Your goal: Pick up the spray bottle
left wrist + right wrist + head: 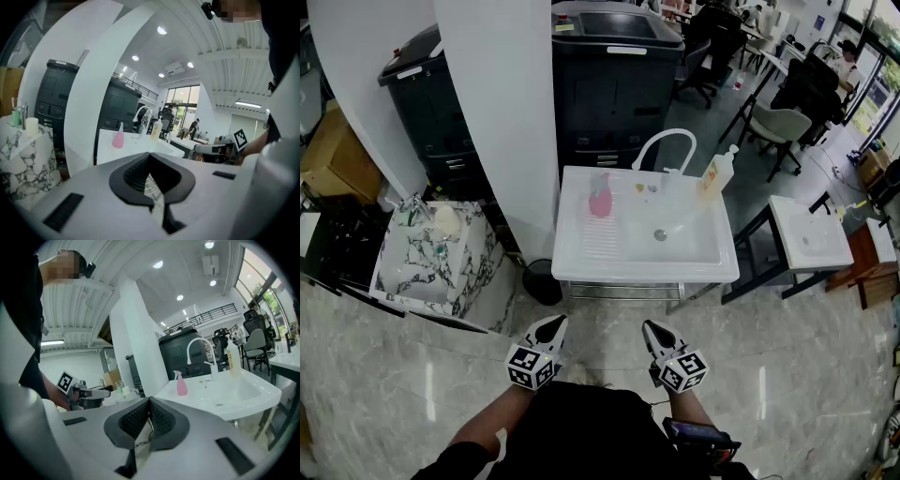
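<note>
The pink spray bottle [600, 199] stands upright on the left drainboard of a white sink unit [581, 267]. It also shows far ahead in the left gripper view, the spray bottle [118, 138] small, and in the right gripper view, the spray bottle [181, 384] near the faucet. My left gripper [551, 328] and right gripper [654, 330] hover side by side in front of the sink, well short of it. Both are shut with nothing between the jaws: left gripper [150, 154], right gripper [149, 399].
A curved white faucet [664, 145] and a pale yellow soap bottle [718, 173] stand at the sink's back. A white column [502, 112] rises at its left, beside a marble basin [464, 286]. Black cabinets [614, 84] stand behind; a second white sink [811, 234] is at the right.
</note>
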### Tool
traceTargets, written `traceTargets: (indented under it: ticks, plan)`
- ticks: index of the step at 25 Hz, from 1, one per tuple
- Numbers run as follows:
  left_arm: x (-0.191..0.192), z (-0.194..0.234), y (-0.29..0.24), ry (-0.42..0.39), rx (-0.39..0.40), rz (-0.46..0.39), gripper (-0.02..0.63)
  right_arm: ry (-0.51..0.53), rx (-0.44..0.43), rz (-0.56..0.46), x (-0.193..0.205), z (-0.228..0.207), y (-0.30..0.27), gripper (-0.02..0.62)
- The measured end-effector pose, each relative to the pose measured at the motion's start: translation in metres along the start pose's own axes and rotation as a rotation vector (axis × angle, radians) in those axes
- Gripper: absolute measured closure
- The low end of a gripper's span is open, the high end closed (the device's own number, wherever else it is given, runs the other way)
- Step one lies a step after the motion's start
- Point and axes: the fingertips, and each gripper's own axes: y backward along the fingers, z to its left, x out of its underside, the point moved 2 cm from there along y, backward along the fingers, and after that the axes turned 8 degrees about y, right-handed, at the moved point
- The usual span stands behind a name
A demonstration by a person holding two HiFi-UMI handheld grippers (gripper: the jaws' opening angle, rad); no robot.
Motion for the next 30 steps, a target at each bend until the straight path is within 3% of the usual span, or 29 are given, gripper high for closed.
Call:
traceTargets:
  ticks: [7,30]
  plan:
    - [0.009,-0.040,0.000,-0.022,0.016,-0.001,0.598,-0.005,-0.056,-0.006,0.000,-0.001,0.027,0.569]
    - [0.045,-0.084,0.036,-0.024,-0.125,0.008,0.598,-0.072,-0.062,0.006,0.033,-0.009,0.078,0.569]
